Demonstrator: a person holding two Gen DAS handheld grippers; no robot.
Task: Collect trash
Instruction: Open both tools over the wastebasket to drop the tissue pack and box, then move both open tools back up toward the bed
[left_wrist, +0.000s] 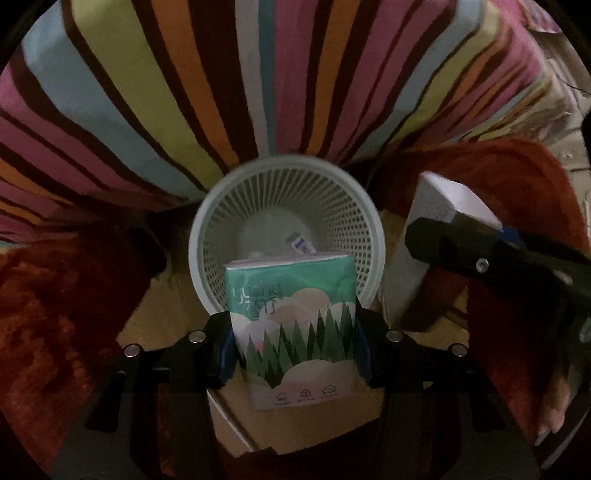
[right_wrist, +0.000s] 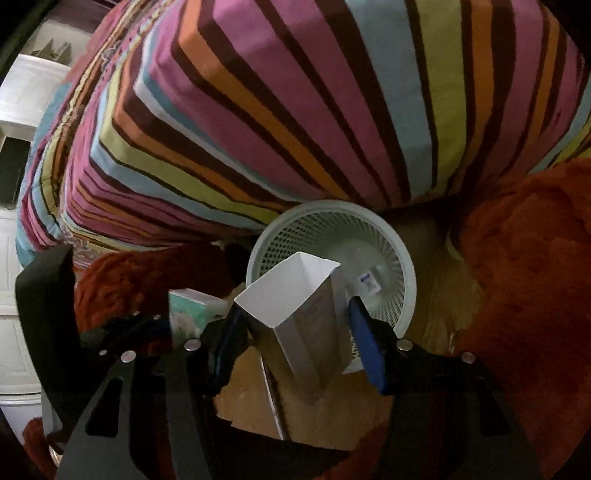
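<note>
Left wrist view: we count one pale mesh wastebasket (left_wrist: 284, 225), one green tissue pack (left_wrist: 291, 321), one white open carton (left_wrist: 436, 221). Left gripper (left_wrist: 293, 343) pinches pack by both sides, narrow gap, right over basket rim; "yuchu" we read on pack, three tiny icons below illegible. Right gripper (right_wrist: 295, 339) squeezes carton (right_wrist: 299, 306) between blue pads, open end tilted over basket (right_wrist: 399, 258). One blue-labelled bottle (right_wrist: 367, 282) inside basket; label unreadable. Striped bedding (right_wrist: 295, 110) behind.

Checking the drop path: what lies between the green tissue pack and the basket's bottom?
Only a small labelled item on the pale mesh wastebasket's floor, left wrist view; green tissue pack held above.
</note>
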